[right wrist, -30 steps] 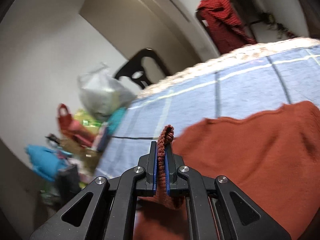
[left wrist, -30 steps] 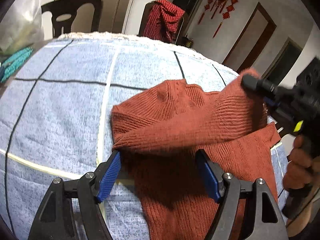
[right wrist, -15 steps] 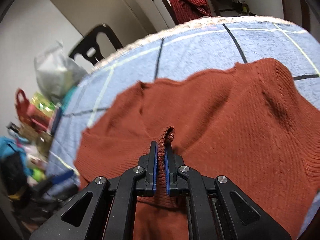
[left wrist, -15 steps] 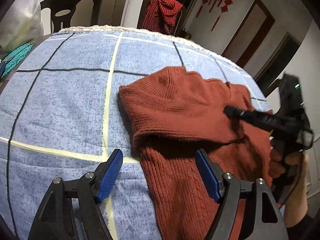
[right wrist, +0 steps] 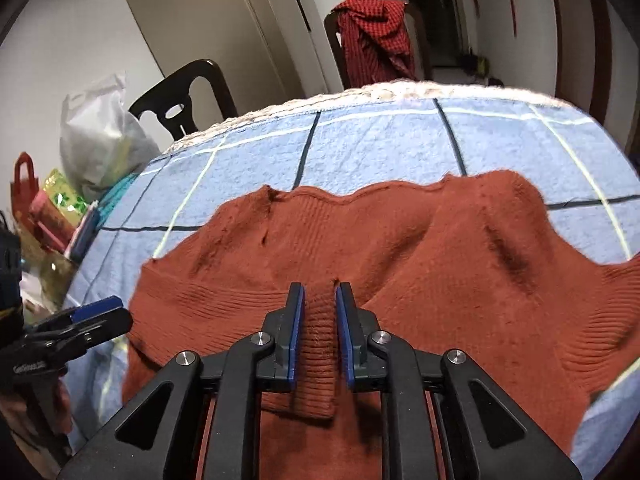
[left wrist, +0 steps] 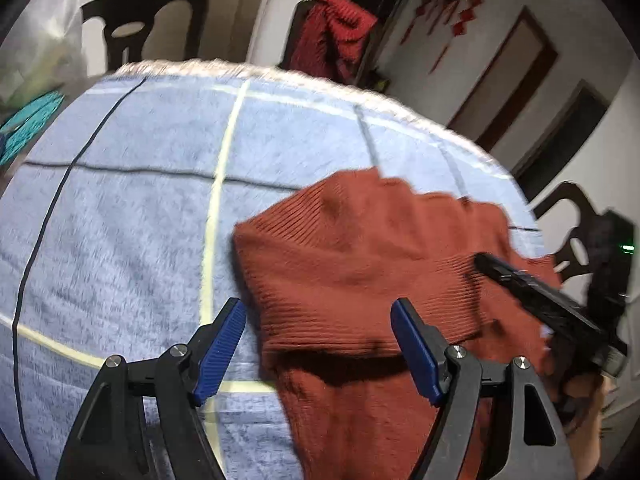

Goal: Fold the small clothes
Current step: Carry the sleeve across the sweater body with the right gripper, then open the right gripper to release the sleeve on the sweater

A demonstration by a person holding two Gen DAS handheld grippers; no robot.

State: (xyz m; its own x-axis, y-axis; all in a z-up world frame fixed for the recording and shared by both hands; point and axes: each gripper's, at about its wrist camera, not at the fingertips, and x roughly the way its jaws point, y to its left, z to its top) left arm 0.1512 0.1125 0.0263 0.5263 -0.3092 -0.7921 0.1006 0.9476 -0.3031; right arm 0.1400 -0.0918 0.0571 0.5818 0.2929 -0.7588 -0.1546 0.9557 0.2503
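Observation:
A rust-red knitted sweater (left wrist: 360, 248) (right wrist: 400, 248) lies on the blue checked cloth (left wrist: 120, 220) (right wrist: 380, 136) that covers the table. One sleeve is folded over its body. The sleeve's ribbed cuff (right wrist: 320, 340) lies slack between the blue pads of my right gripper (right wrist: 319, 292), whose jaws are opening. In the left wrist view the right gripper (left wrist: 520, 284) reaches in from the right, low over the sweater. My left gripper (left wrist: 318, 308) (right wrist: 100, 308) stands open, with nothing held, above the sweater's left folded edge.
A black chair (left wrist: 148, 20) (right wrist: 188, 92) and a chair draped with a red checked garment (left wrist: 332, 36) (right wrist: 372, 36) stand beyond the far edge. A white plastic bag (right wrist: 100, 140) and several coloured bags (right wrist: 40, 208) crowd the left side. Another chair (left wrist: 576, 216) stands at the right.
My right gripper has come down and tipped forward, bringing the sleeve cuff onto the sweater's body, and its jaws have parted. The left gripper has shifted slightly, still open.

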